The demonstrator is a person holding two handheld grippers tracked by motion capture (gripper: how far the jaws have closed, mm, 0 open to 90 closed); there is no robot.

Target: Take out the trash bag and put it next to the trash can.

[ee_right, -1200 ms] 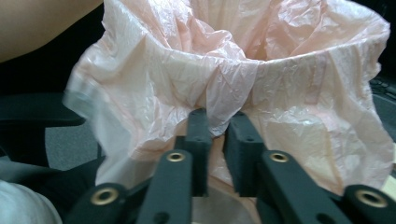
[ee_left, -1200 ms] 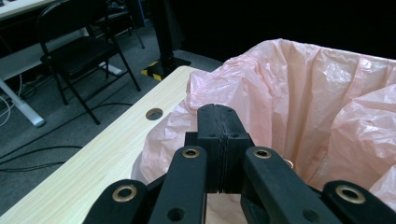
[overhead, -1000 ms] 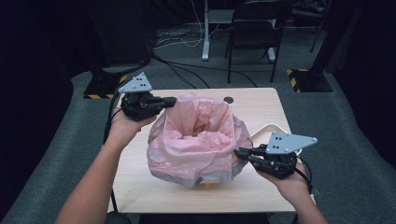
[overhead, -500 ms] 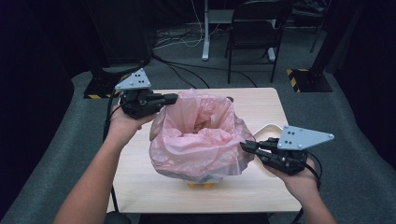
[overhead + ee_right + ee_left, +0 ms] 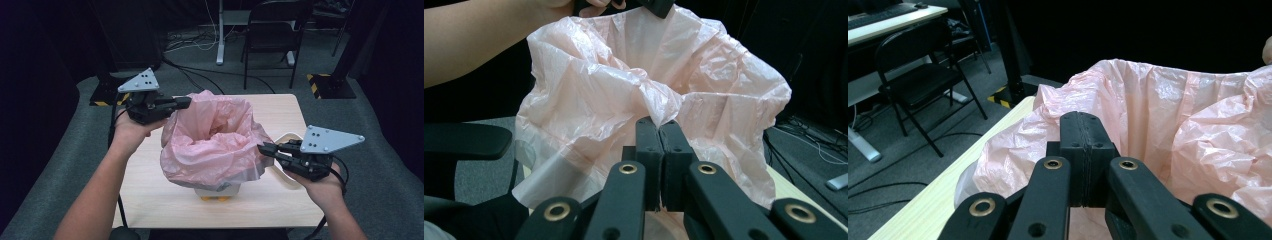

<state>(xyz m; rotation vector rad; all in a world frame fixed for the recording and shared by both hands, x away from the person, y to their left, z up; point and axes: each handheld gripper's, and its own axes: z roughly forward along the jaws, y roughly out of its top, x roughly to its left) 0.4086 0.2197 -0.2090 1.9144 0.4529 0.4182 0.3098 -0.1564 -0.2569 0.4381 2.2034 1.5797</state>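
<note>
A pink plastic bag sits with its mouth open in a small white bin on the wooden table. My left gripper is shut on the bag's far-left rim. In the left gripper view its jaws are pressed together at the edge of the bag. My right gripper is shut on the rim at the right. In the right gripper view a fold of the bag runs into the closed tips. The film is stretched up between both grips.
A white curved object lies on the table behind the right gripper. A black folding chair and a desk leg stand on the grey floor beyond the table, with cables around them. The table's edges are close on both sides.
Both hands have risen and drawn the bag's rim up with them. The bag stands taller and more of the bin's base shows below it.
</note>
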